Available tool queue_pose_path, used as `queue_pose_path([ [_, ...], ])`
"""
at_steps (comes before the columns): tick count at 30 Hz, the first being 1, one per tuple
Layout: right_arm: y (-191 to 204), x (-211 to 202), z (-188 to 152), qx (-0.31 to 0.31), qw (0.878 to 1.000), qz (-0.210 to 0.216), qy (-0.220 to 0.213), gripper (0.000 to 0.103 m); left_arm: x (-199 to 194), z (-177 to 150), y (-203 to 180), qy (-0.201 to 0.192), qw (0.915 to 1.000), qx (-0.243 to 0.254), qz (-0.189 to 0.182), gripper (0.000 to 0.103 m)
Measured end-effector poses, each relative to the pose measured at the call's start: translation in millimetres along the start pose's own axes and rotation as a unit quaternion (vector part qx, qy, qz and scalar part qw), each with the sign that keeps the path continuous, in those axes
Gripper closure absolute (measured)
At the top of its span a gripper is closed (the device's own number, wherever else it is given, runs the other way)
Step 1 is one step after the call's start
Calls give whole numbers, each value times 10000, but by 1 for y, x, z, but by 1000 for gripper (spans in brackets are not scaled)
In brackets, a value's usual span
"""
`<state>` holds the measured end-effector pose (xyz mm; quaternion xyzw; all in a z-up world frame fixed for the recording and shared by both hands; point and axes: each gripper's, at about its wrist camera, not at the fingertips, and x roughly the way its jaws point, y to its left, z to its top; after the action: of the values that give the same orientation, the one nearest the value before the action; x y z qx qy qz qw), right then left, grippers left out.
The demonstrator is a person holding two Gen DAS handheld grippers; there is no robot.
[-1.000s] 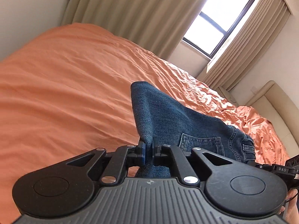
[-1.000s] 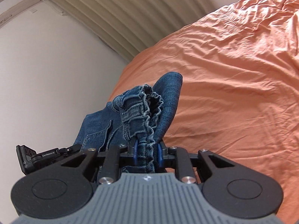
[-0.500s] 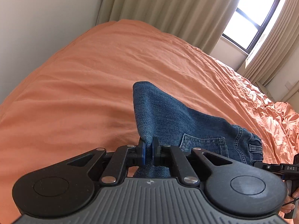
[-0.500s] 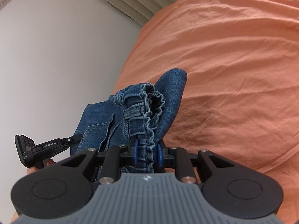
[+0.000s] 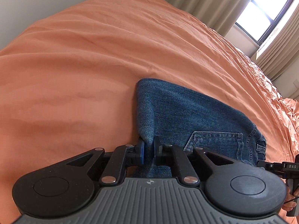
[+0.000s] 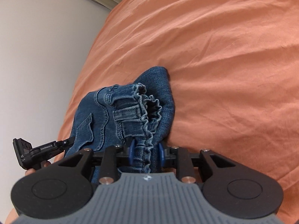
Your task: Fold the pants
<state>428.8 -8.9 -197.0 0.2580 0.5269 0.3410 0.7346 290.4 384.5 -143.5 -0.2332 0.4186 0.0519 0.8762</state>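
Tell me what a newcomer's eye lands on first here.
The blue denim pants, bunched at the centre of both views and pinched at each end: the left gripper clamps a plain folded edge, the right gripper the ruffled elastic waistband. Behind them spreads the wrinkled orange bedsheet.

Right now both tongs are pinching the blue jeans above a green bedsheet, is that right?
Not quite: the bedsheet is orange, not green, as the left wrist view shows. The rest holds: the left tongs and right tongs are both shut on the blue jeans.
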Motion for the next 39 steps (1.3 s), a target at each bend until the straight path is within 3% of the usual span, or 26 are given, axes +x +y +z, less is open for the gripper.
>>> queue_pose_path([
  [3, 15, -7, 4, -339, 9993, -151, 22, 69, -9, 3, -5, -85, 9999, 39, 132, 77],
  [4, 21, -13, 5, -471, 9987, -213, -16, 64, -14, 3, -9, -135, 9996, 146, 214, 77],
  [8, 61, -38, 10, -1456, 9868, -582, -414, 60, -33, 1, -20, -290, 9970, 571, 431, 64],
  [9, 73, -41, 12, -1674, 9824, -627, -533, 62, -37, 1, -22, -350, 9961, 646, 480, 64],
  [10, 82, -43, 14, -1835, 9791, -627, -618, 74, -40, 1, -24, -385, 9953, 714, 533, 64],
  [13, 101, -36, 20, -2077, 9746, -526, -650, 89, -44, 4, -29, -542, 9943, 658, 640, 64],
  [16, 105, -12, 26, -2174, 9714, -797, -535, 102, -45, 4, -32, -585, 9948, 582, 603, 64],
  [20, 81, 20, 31, -2010, 9704, -1230, -528, 103, -46, 0, -41, -620, 9941, 725, 525, 64],
  [23, 65, 31, 35, -1683, 9759, -1279, -544, 103, -46, -3, -43, -576, 9938, 823, 468, 64],
  [27, 83, 21, 32, -2033, 9669, -1449, -518, 103, -52, -7, -52, -524, 9920, 1047, 477, 64],
  [30, 105, -5, 18, -2298, 9625, -1259, -699, 103, -65, -14, -63, -585, 9906, 1183, 365, 64],
  [33, 133, -26, -19, -2845, 9489, -1096, -811, 100, -76, -28, -83, -627, 9868, 1472, 259, 64],
  [35, 148, -30, -44, -3120, 9407, -1028, -849, 91, -78, -40, -98, -620, 9848, 1617, 164, 64],
  [37, 161, -29, -70, -3456, 9280, -1037, -931, 70, -77, -54, -115, -638, 9825, 1741, 152, 64],
  [39, 167, -22, -90, -3773, 9133, -1180, -981, 69, -74, -70, -129, -714, 9800, 1856, 95, 64],
])
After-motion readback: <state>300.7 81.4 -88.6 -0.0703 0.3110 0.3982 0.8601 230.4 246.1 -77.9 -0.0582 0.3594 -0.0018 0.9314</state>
